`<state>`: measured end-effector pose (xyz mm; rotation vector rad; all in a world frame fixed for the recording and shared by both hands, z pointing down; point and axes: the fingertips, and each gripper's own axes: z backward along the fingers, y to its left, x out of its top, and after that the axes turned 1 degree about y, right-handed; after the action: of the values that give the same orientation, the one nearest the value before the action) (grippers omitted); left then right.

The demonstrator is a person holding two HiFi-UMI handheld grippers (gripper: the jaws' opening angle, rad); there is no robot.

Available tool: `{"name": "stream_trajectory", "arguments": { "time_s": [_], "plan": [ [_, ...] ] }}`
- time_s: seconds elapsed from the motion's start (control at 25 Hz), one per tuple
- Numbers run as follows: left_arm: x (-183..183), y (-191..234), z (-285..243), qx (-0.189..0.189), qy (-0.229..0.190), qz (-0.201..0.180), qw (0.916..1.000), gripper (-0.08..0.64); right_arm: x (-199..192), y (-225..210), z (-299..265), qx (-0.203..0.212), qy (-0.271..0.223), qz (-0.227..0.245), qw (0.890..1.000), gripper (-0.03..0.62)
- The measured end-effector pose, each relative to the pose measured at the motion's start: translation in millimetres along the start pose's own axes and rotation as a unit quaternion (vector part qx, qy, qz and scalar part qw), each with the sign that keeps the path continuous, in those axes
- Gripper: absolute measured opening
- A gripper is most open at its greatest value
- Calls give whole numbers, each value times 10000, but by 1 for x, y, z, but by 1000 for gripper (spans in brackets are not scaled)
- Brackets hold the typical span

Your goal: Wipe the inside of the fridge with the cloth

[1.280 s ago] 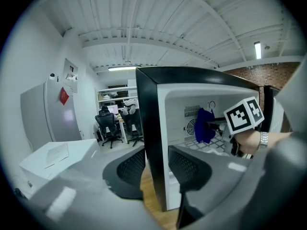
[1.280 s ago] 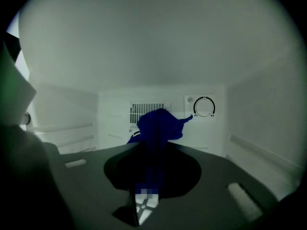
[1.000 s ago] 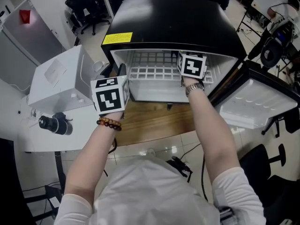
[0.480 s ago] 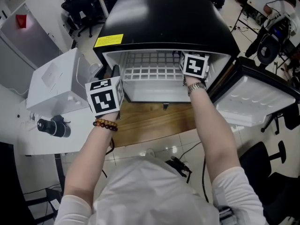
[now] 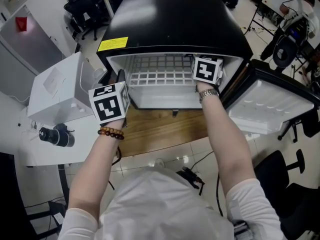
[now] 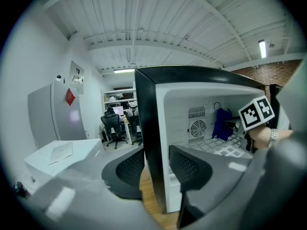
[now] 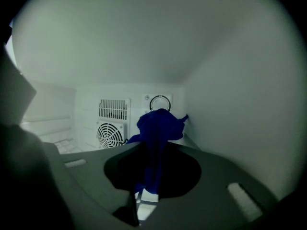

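Observation:
The black mini fridge [image 5: 175, 24] stands open on a wooden board, its inside white. My right gripper [image 7: 153, 152] is inside, near the right wall, shut on a blue cloth [image 7: 158, 126] that bunches up beyond the jaws and hangs down between them. The left gripper view shows that cloth [image 6: 221, 123] close to the back wall, with the right gripper's marker cube [image 6: 256, 111] behind it. My left gripper [image 6: 156, 164] straddles the front edge of the fridge's left wall [image 6: 146, 128]. Its jaws have just been opening a little, and a thin gap shows beside the wall.
A white wire shelf [image 5: 160, 74] spans the fridge. The back wall carries a fan grille [image 7: 110, 134] and a dial [image 7: 159, 103]. The open door [image 5: 272, 106] swings out at the right. At the left, a white box [image 5: 60, 89] and a black camera [image 5: 56, 135] sit on a table.
My right gripper, with the cloth, has shifted a little toward the fridge's right wall. The left gripper stays at the left wall.

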<state>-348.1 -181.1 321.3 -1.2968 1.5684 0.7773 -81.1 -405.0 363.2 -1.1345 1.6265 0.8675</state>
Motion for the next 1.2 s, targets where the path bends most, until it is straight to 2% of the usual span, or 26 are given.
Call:
{"name": "stream_trajectory", "arguments": {
  "time_s": [0.16, 0.32, 0.56, 0.84, 1.2],
  "plan": [
    [0, -1, 0, -33, -1, 21, 10000, 153, 4, 2, 6, 34, -147, -58, 9999, 67],
    [1, -1, 0, -81, -25, 42, 10000, 153, 24, 28, 23, 458, -616, -43, 9970, 67],
    [1, -2, 1, -211, -50, 53, 9998, 153, 34, 97, 46, 1276, -781, -31, 9887, 67],
    [1, -3, 2, -411, -62, -29, 9991, 153, 21, 188, 54, 2098, -465, -32, 9766, 67],
    [-2, -5, 4, -577, -56, -195, 9981, 153, -7, 252, 41, 2529, 163, 114, 9673, 67]
  ]
}}
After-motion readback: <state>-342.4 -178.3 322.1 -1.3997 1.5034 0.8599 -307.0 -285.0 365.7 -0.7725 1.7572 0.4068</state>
